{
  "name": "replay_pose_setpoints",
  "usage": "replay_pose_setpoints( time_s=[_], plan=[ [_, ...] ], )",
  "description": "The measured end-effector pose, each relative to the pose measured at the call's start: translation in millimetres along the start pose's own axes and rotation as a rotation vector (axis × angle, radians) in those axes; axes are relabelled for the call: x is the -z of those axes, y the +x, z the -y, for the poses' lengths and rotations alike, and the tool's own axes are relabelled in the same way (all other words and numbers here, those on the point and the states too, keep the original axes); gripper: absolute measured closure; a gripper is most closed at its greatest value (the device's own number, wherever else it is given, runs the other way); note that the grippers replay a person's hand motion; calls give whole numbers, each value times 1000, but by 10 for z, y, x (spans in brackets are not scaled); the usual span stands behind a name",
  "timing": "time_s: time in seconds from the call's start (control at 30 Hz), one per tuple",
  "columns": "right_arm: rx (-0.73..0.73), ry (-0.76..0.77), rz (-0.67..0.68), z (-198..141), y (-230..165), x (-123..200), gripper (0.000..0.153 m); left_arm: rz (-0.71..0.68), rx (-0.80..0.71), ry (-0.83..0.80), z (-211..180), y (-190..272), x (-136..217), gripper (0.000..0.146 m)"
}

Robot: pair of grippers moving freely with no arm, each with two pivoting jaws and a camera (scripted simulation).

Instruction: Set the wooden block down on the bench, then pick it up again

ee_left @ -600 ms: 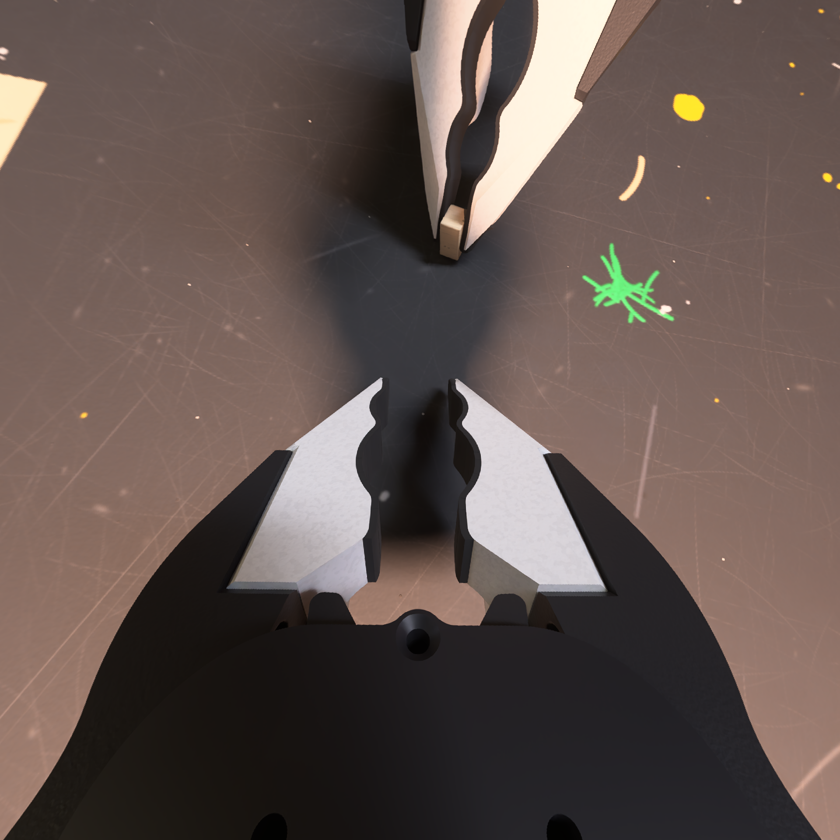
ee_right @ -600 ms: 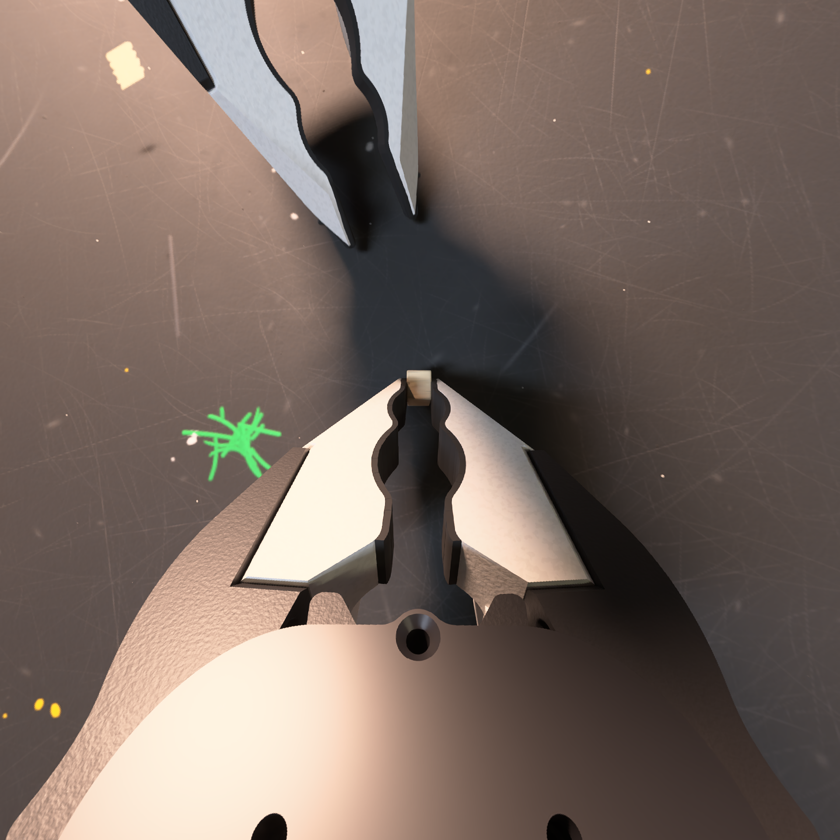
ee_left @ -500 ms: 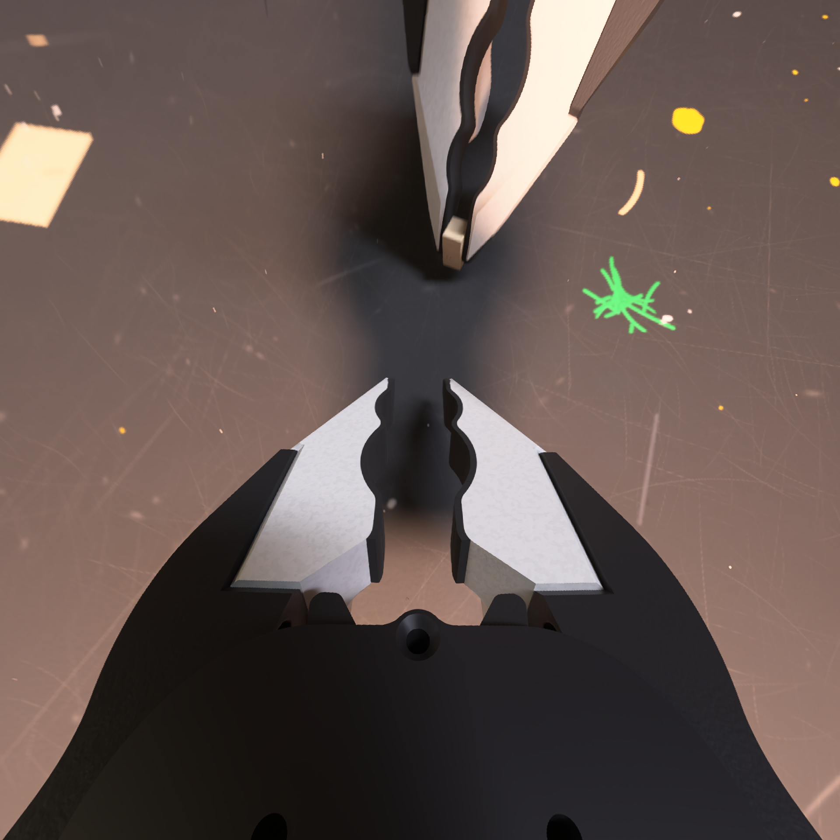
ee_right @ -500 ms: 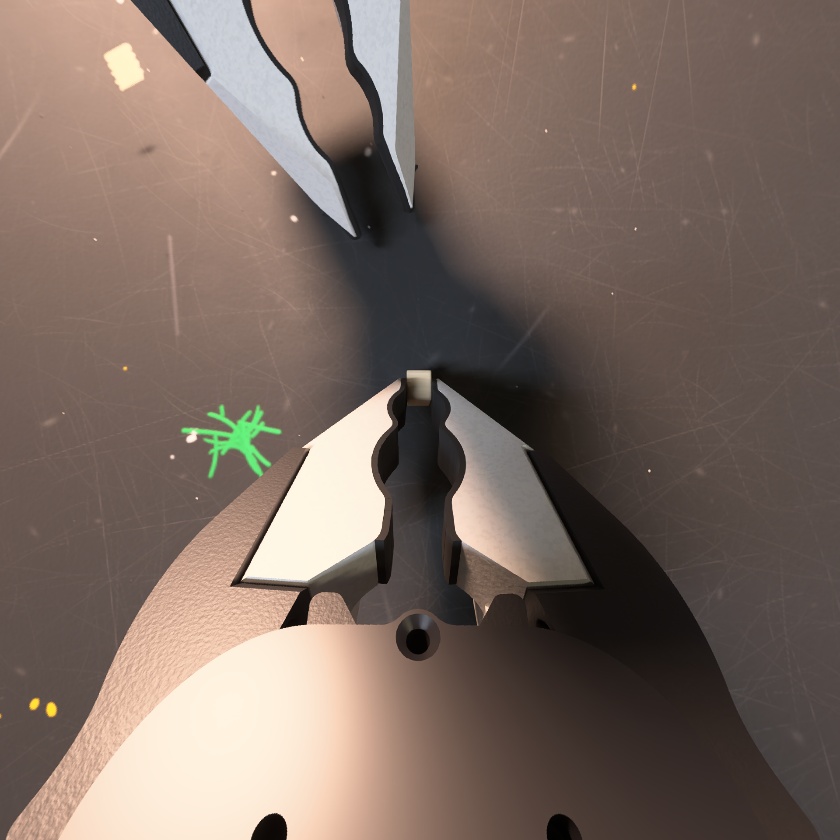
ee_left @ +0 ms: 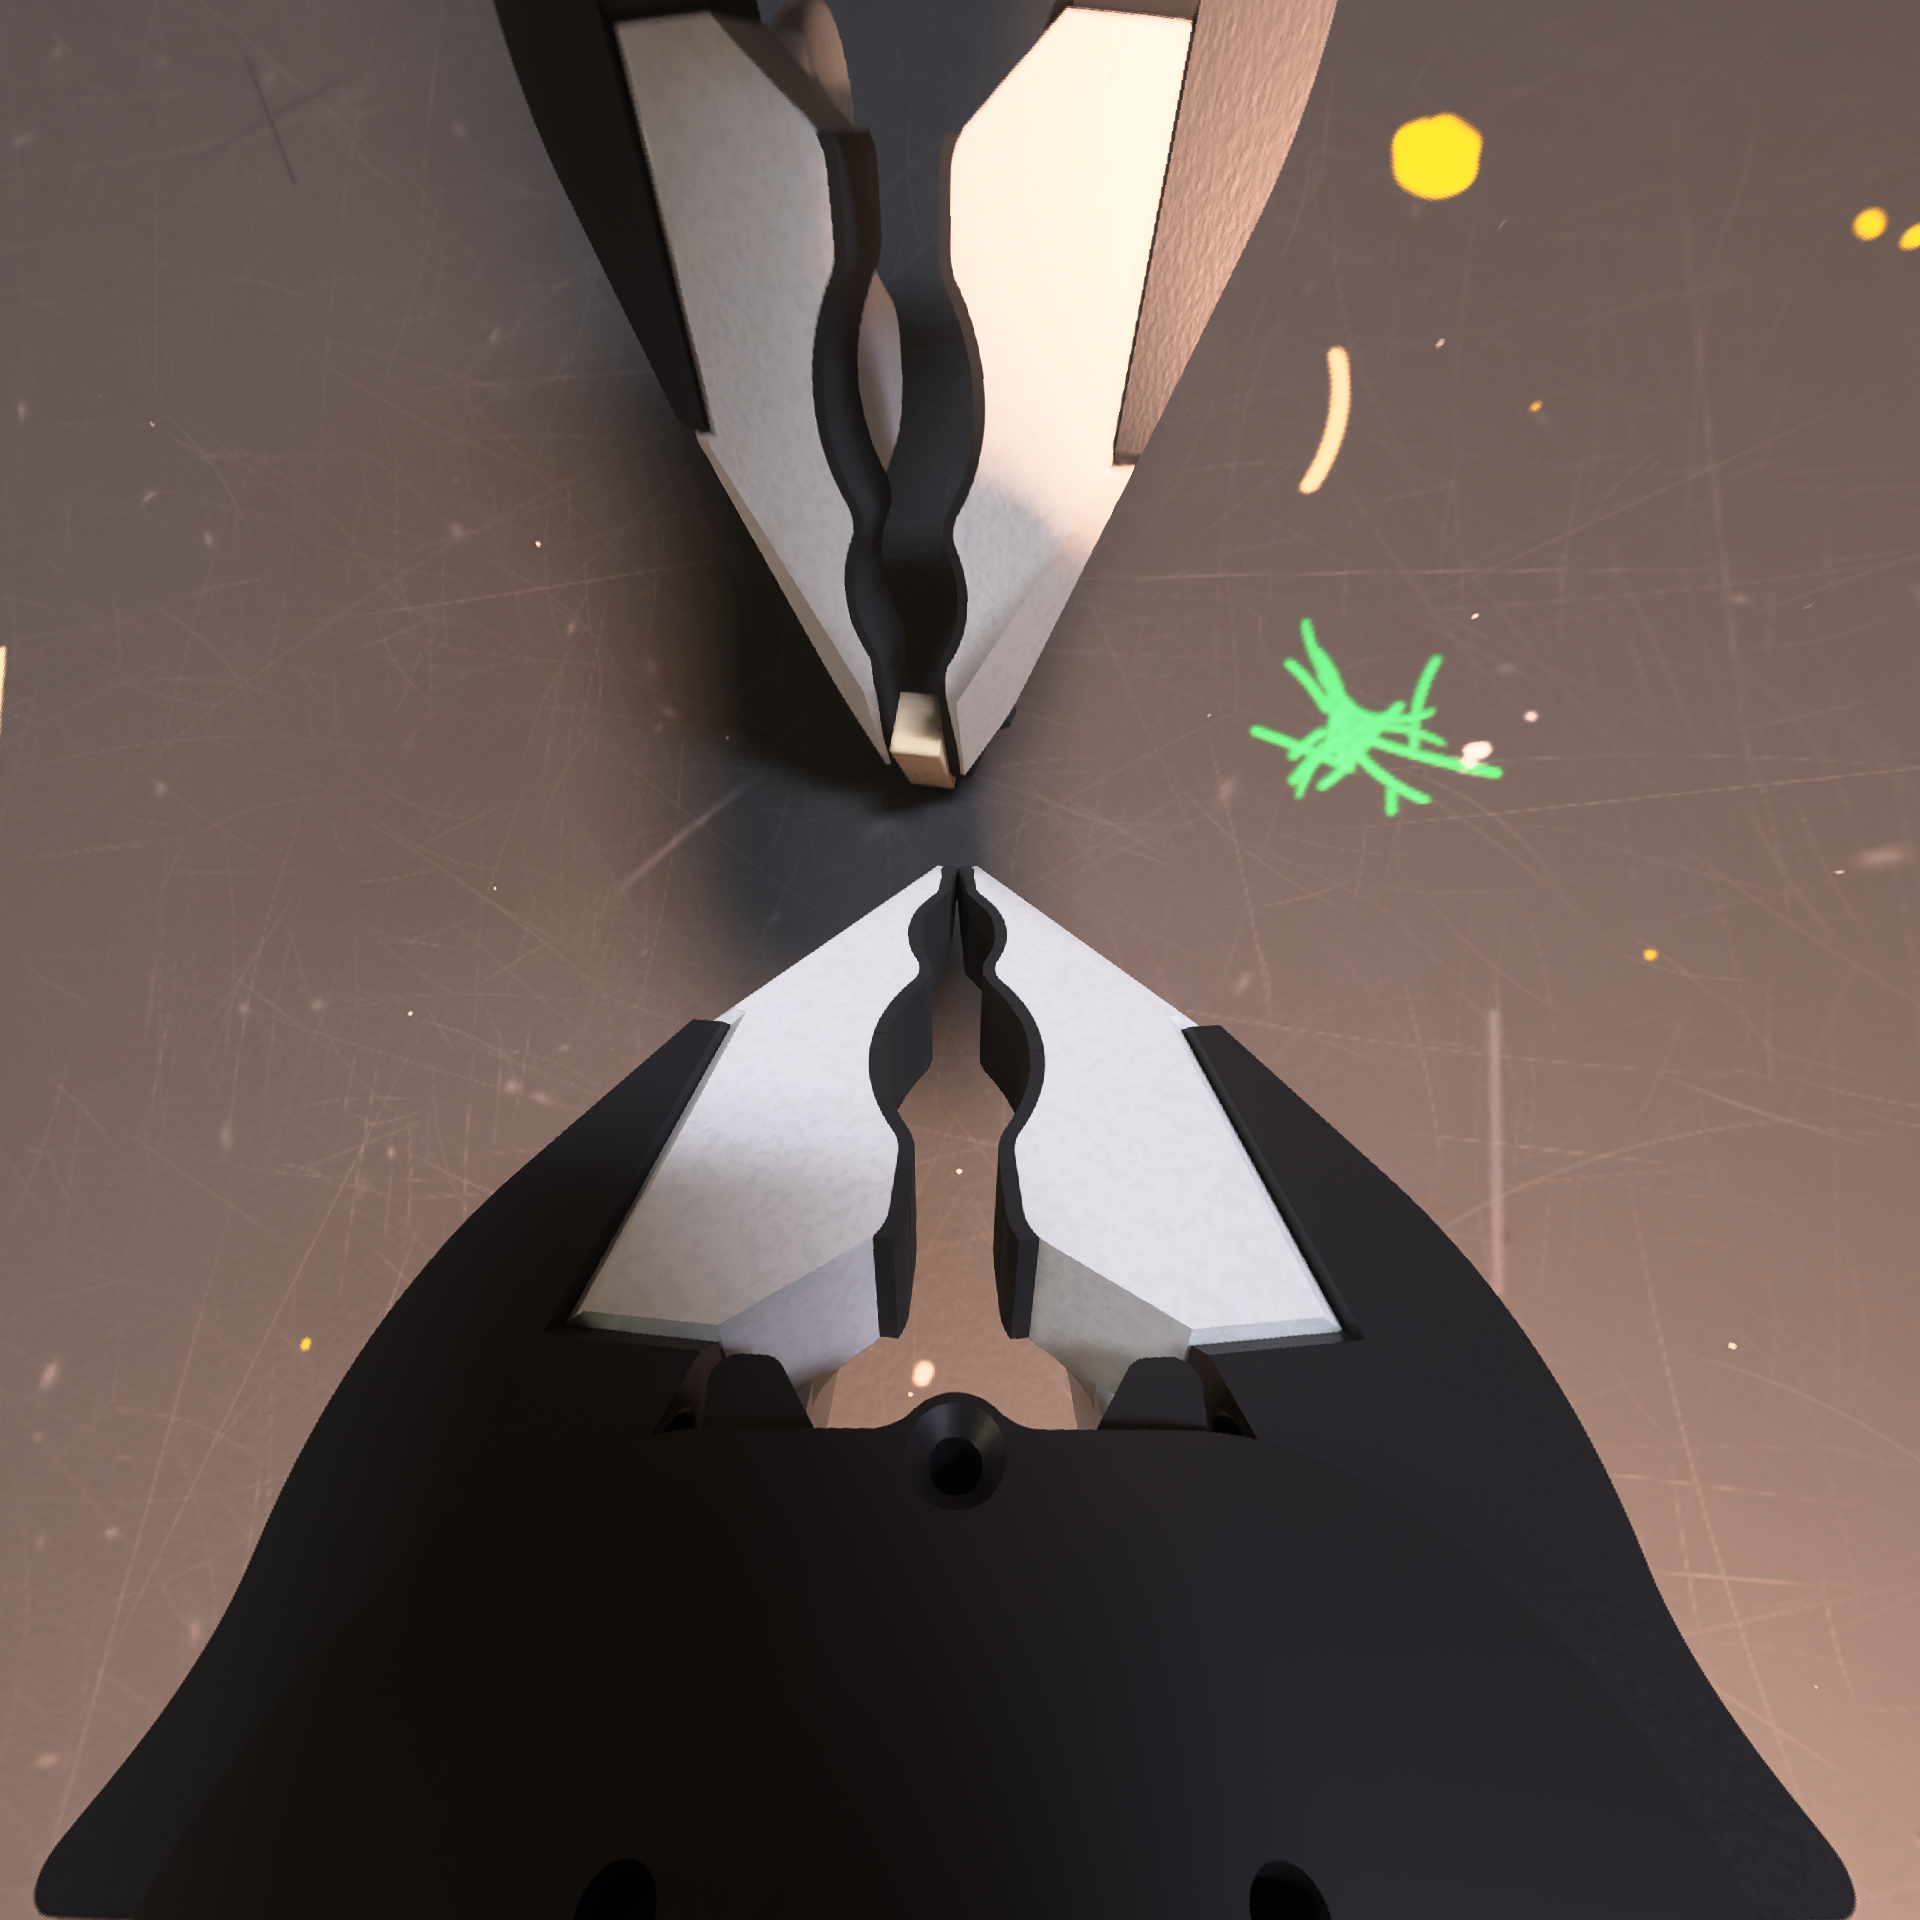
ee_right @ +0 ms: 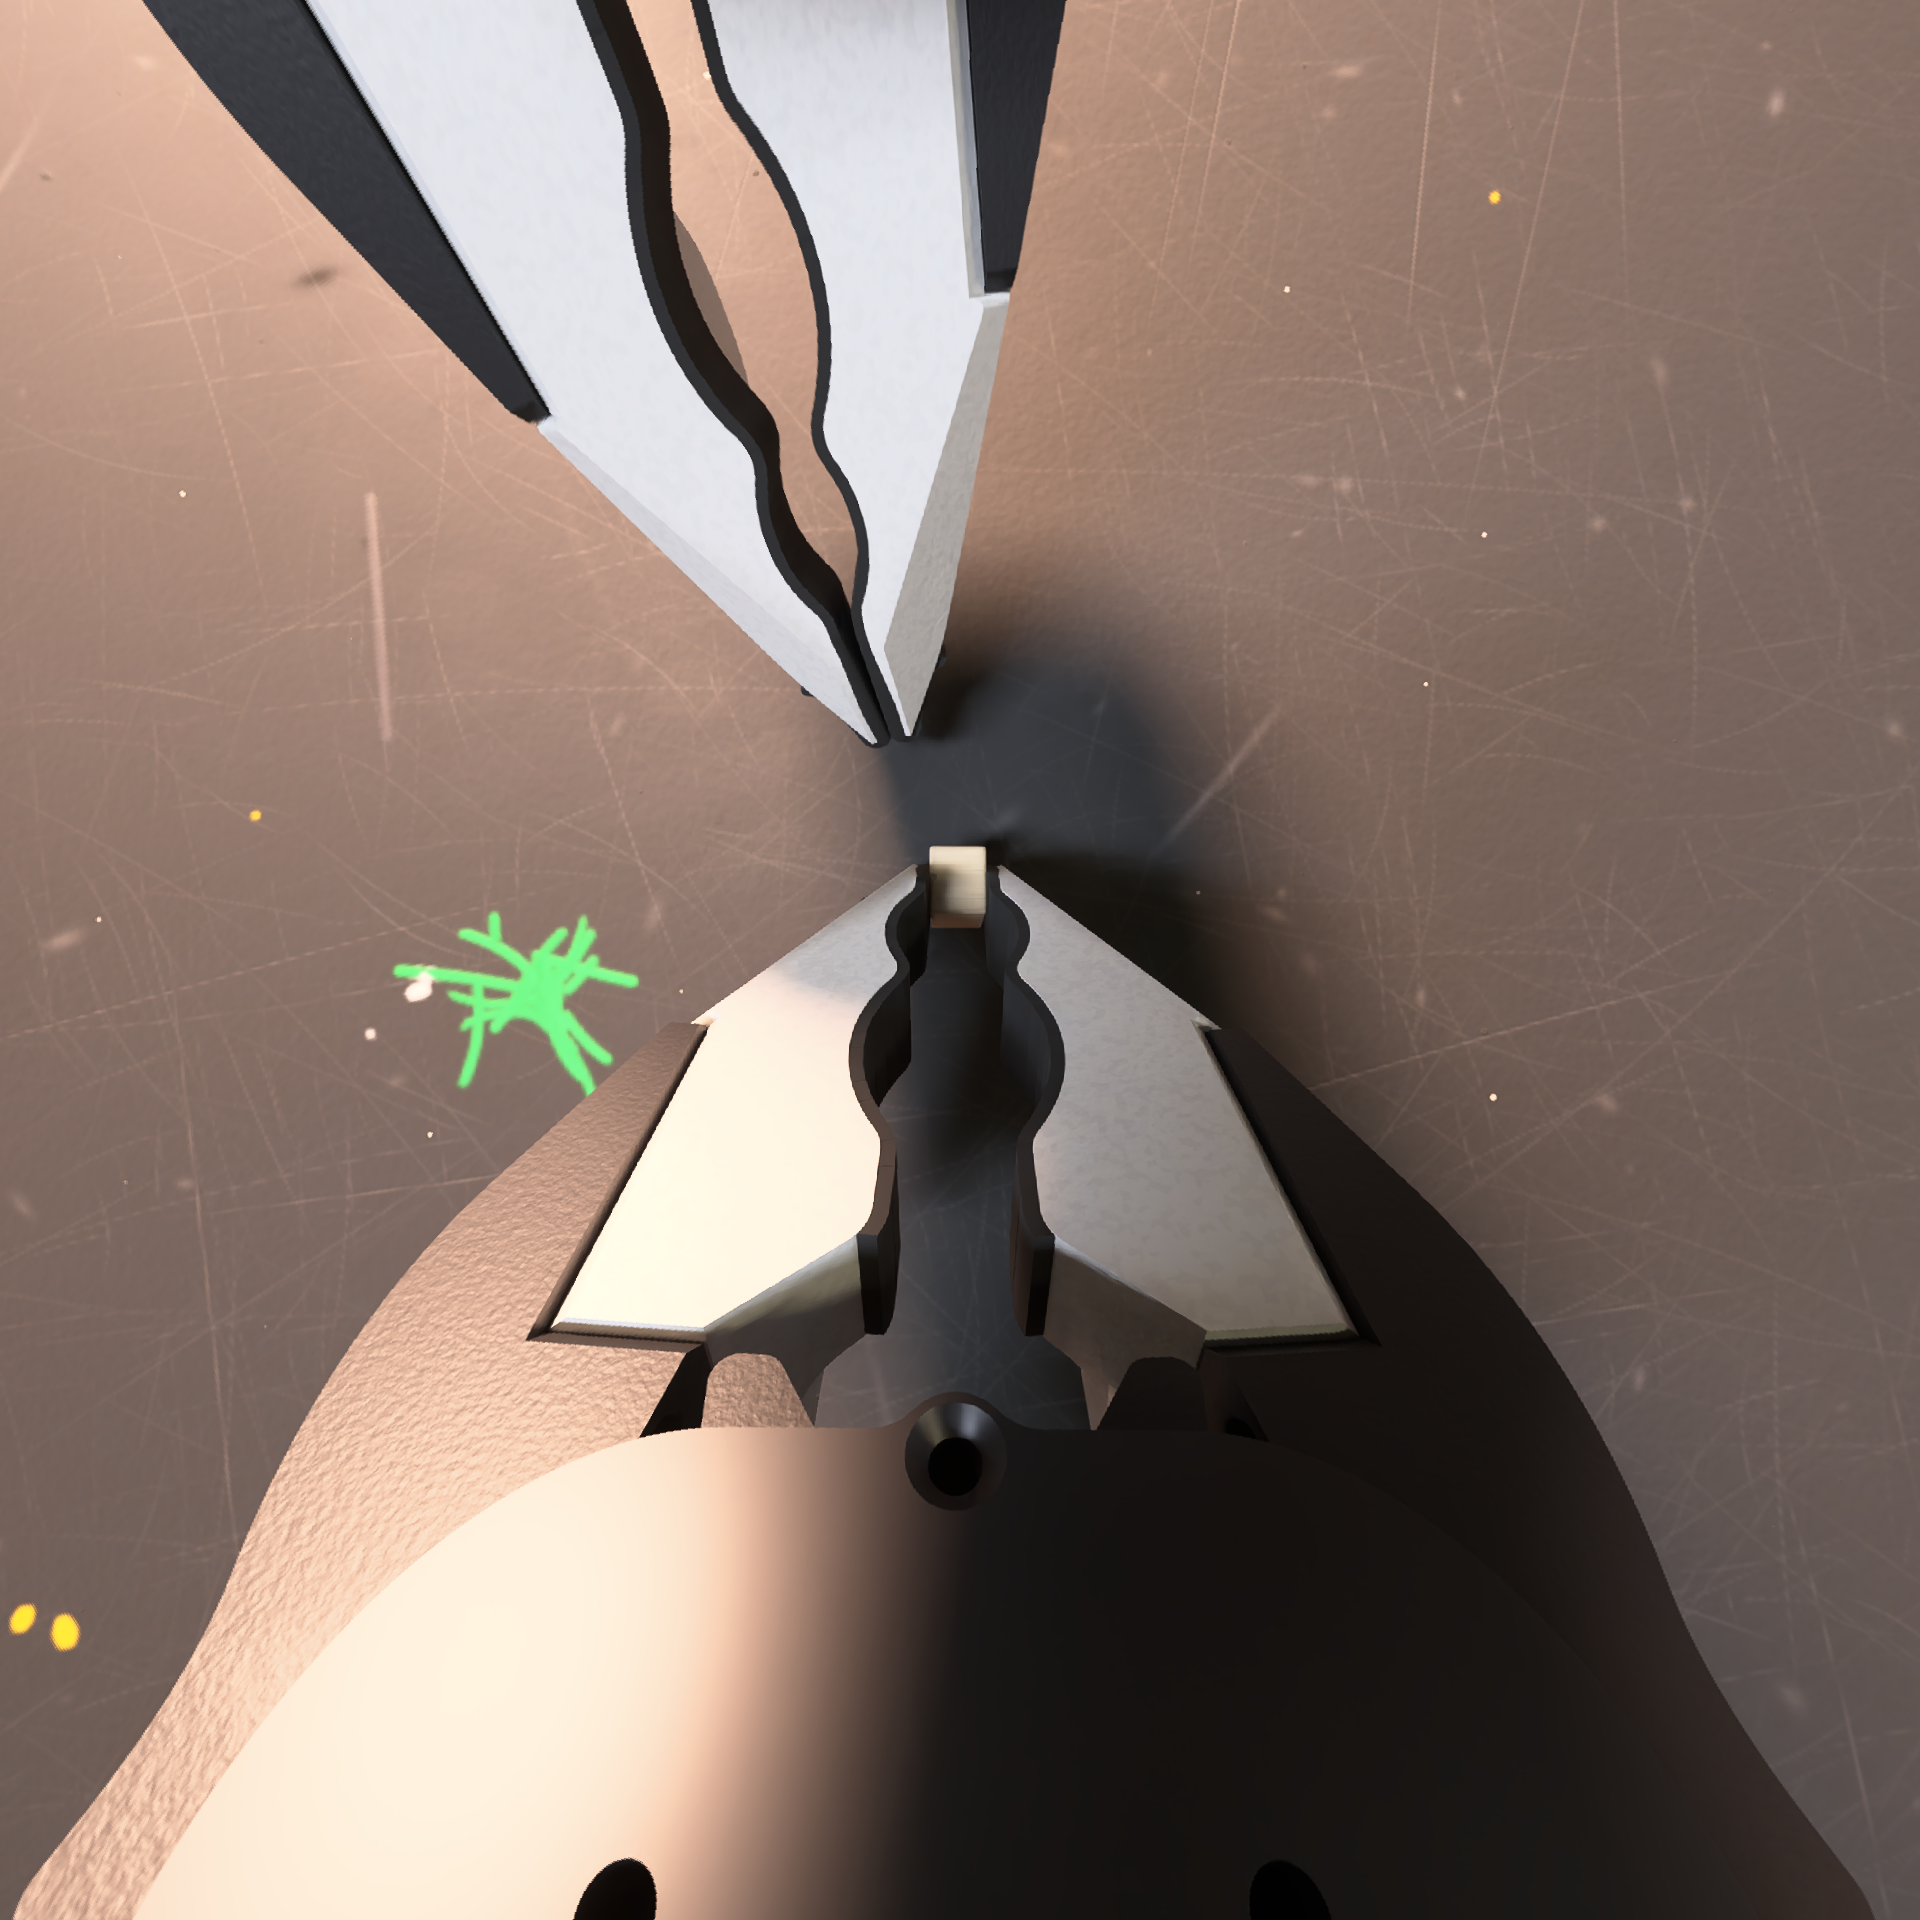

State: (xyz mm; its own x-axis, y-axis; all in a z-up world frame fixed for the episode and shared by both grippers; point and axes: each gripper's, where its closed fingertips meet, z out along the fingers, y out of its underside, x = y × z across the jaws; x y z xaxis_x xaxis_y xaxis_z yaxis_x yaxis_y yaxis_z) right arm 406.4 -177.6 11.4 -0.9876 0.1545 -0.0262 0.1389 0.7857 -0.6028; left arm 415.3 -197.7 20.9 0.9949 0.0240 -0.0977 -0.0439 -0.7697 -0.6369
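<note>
In the left wrist view, the left gripper [ee_left: 956, 871] had its jaws pressed together with nothing between them, just short of the wooden block [ee_left: 922, 740]. The block sat pinched at the tips of the right gripper [ee_left: 924, 750], left of the green scribble [ee_left: 1363, 729] on the table [ee_left: 312, 727].

In the right wrist view, the right gripper [ee_right: 960, 883] pinched the block [ee_right: 958, 885], low over the table [ee_right: 1558, 623]; the left gripper [ee_right: 884, 736] pointed in just beyond it.

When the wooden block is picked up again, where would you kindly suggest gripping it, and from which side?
Probably across the wooden block's two flat opposite sides, coming from above, as the right gripper does now: the faces look parallel, and the block is small and low by the bench.
</note>
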Motion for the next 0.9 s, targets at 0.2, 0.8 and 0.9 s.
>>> replay_pose_setpoints(
  time_s=[0.2,0.8,0.9],
  plan=[
    [7,-13,14,-21,2,49,143,28,-19,-15,46,-25,-41,146],
    [59,40,-82,-25,-9,45,143,-3,83,-27,44,-27,-120,146],
    [64,77,-103,-23,-7,50,143,-11,92,-29,41,-28,-119,146]
  ],
)
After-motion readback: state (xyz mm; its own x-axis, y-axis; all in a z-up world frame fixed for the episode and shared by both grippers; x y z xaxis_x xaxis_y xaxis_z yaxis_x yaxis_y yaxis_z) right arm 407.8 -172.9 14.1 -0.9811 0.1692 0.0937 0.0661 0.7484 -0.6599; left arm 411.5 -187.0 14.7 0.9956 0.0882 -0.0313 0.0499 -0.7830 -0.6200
